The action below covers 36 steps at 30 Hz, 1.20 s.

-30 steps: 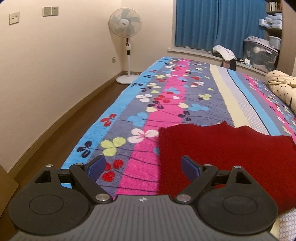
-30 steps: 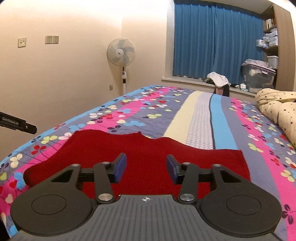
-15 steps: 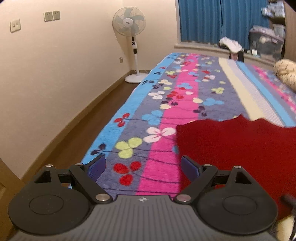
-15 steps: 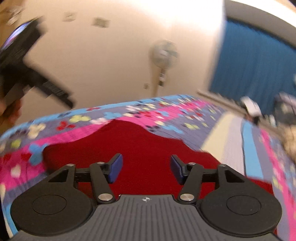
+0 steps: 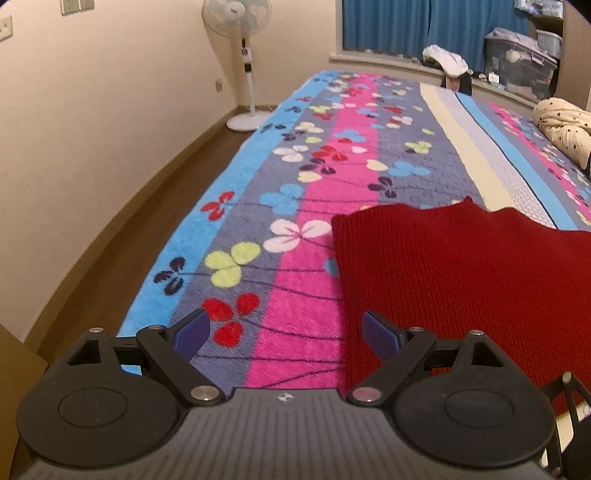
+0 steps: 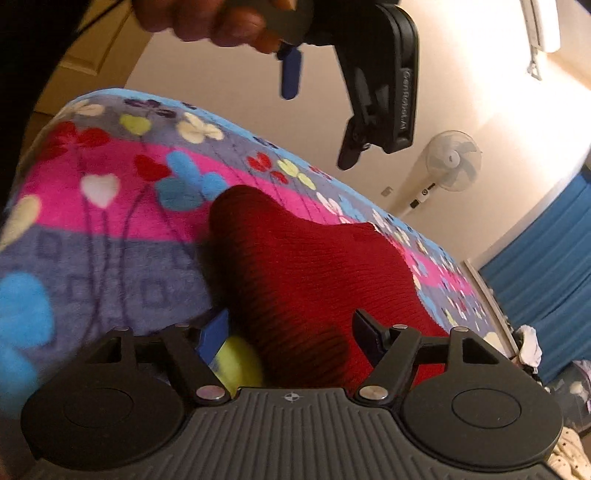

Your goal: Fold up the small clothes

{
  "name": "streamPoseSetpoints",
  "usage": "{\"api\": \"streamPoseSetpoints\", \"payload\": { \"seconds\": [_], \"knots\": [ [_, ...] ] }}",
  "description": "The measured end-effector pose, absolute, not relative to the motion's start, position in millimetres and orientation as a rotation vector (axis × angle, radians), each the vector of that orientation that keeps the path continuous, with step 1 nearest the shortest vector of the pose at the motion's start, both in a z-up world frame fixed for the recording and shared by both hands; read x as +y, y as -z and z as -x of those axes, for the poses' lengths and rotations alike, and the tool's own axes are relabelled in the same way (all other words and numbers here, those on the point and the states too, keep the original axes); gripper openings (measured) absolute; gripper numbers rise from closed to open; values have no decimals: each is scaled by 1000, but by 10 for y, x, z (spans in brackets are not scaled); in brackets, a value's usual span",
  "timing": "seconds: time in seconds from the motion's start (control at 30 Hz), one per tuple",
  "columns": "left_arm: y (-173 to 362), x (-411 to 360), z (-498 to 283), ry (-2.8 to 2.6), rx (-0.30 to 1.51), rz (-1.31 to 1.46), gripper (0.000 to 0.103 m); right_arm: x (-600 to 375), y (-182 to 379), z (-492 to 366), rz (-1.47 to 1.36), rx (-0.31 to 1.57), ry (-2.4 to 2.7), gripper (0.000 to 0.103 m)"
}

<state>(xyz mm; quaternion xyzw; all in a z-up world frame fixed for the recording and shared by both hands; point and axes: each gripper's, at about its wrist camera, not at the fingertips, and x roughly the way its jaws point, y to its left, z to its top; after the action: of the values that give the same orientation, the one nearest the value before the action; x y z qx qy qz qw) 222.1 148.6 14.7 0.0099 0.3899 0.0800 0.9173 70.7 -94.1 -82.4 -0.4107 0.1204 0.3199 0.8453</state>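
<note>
- Red knit (image 5: 469,266) spread flat on the flowered blanket (image 5: 295,192), filling the right half of the left wrist view.
- Left gripper (image 5: 286,334) at lower centre, jaws wide apart, nothing between the pads; near left edge of the knit just inside the right finger (image 5: 380,336), cloth not pinched.
- Right wrist view tilted: knit (image 6: 303,266) running from centre down to the lower middle of the frame.
- Right gripper (image 6: 291,339) at bottom, jaws just been opening, now wide; knit edge lying between the fingers, nearer the right one, pads not pressing on it.
- Left gripper body also in the upper centre of the right view, above the knit, held by a hand (image 6: 207,18) at top.
- Fan (image 5: 236,22) at upper left by the wall.
</note>
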Motion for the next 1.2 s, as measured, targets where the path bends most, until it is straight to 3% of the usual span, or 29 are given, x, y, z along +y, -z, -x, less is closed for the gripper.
{"api": "streamPoseSetpoints", "payload": {
  "seconds": [0.07, 0.13, 0.3, 0.5, 0.9, 0.97, 1.0, 1.03, 1.2],
  "knots": [
    [-121, 1481, -2275, -164, 824, -12, 93, -925, 831, -740, 871, 249, -680, 69],
    [-107, 1484, -2321, -153, 836, 4, 93, -930, 847, -727, 897, 238, -701, 47],
    [0, 1642, -2506, -68, 931, 211, 93, -978, 762, -782, 873, 245, -735, 20],
    [258, 1792, -2739, 78, 1091, 505, 93, -1150, 395, -864, 696, 254, -748, 16],
    [550, 1554, -3188, 214, 1190, 472, 93, -1184, 391, -891, 677, 261, -758, 16],
    [544, 1549, -3211, 218, 1176, 475, 82, -1188, 393, -900, 675, 263, -763, 16],
    [539, 1549, -3218, 223, 1170, 486, 71, -1191, 394, -900, 676, 263, -765, 16],
    [534, 1541, -3222, 242, 1165, 499, 51, -1196, 380, -904, 674, 263, -767, 16],
    [403, 1498, -3156, 289, 1110, 459, 30, -1259, 308, -892, 622, 270, -773, 16]
  ]
}}
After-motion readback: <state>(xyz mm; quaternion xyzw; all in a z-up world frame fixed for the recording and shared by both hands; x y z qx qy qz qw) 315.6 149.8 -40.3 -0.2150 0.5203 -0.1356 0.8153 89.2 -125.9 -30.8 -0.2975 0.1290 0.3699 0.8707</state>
